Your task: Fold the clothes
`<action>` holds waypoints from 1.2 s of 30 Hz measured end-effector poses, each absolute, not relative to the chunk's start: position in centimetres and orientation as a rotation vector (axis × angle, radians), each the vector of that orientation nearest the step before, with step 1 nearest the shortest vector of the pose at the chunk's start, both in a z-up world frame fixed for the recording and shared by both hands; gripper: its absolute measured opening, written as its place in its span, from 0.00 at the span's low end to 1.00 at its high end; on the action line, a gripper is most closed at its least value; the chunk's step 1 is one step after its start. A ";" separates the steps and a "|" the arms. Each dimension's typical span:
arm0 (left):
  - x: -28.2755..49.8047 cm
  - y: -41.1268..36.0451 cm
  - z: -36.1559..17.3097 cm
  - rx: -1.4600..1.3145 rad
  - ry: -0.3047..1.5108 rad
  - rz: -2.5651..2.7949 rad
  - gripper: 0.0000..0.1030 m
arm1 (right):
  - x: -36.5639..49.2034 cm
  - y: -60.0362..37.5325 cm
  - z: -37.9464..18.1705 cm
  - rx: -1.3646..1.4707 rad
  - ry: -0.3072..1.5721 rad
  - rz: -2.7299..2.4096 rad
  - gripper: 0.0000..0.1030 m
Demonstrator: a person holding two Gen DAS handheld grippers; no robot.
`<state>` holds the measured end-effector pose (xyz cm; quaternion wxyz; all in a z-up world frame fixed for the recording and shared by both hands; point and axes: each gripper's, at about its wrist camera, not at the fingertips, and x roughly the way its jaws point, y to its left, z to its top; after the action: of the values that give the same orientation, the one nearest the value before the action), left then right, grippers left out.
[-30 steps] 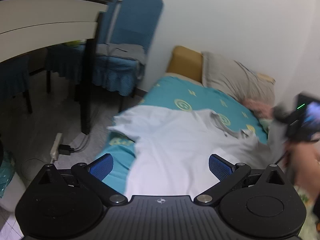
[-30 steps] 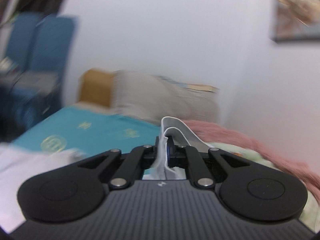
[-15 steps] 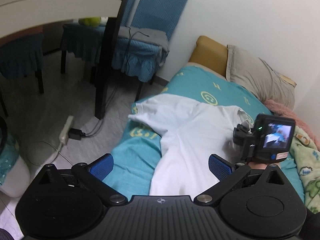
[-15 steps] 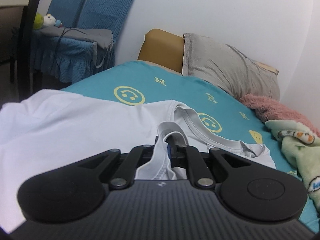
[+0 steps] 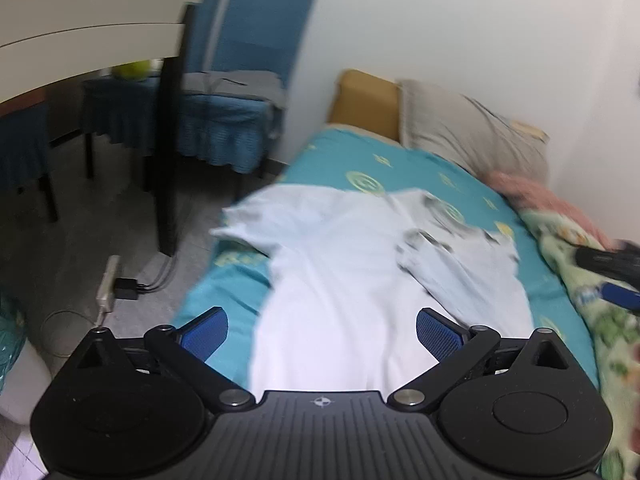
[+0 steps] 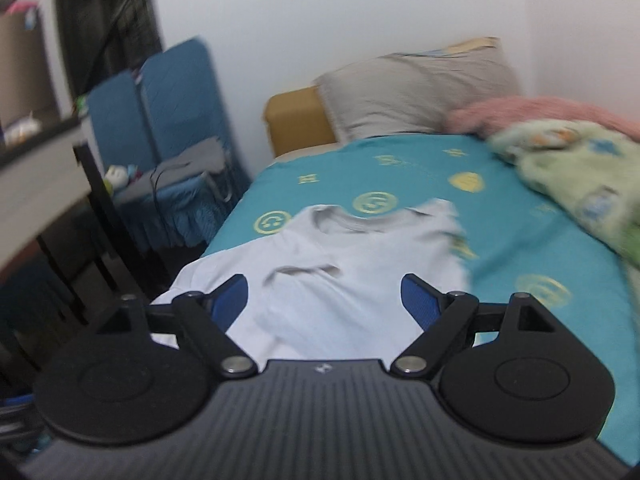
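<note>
- Left wrist view: left gripper (image 5: 322, 330) spread wide, blue pads (image 5: 205, 330) well apart, nothing between them; held above the near end of a white T-shirt (image 5: 352, 276); T-shirt lying on the teal bed sheet (image 5: 404, 162), collar end toward the pillow, one sleeve spread out toward the bed's left edge, the other side folded over onto the body in a rumpled band; view blurred, so finer creases not readable.
- Same view, surroundings: grey pillow (image 5: 460, 136) against a tan headboard (image 5: 366, 100) at the far end of the bed; pink blanket (image 5: 536, 196) and green patterned blanket (image 5: 592, 292) bunched along the right side; right gripper (image 5: 608, 272) just entering at the right edge, a dark body with a blue part, too smeared to read there; blue chairs (image 5: 256, 40) and a white tabletop (image 5: 80, 44) to the left; a power strip (image 5: 108, 280) with plugs on the floor.
- Right wrist view: right gripper (image 6: 324, 300) also spread wide, blue pads (image 6: 418, 300) apart and gripping nothing; raised over the T-shirt (image 6: 340, 272), which lies flat on the sheet (image 6: 520, 240) with its grey-edged neckline pointing at the pillow (image 6: 412, 88); a fold ridge across the chest just ahead of the pads; green blanket (image 6: 580, 172) at right, blue chairs (image 6: 168, 96) at left.
</note>
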<state>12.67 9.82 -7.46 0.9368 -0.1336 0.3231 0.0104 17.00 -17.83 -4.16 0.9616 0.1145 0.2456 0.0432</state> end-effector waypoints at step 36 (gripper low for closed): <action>10.2 -12.4 -19.1 -0.471 1.039 -0.896 0.54 | 1.9 -31.7 -6.9 0.715 0.522 0.080 0.83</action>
<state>10.23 -12.38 -19.07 0.7483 -0.2153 0.4753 -0.4096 1.93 -31.69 -6.86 0.9029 0.3457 0.2526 0.0386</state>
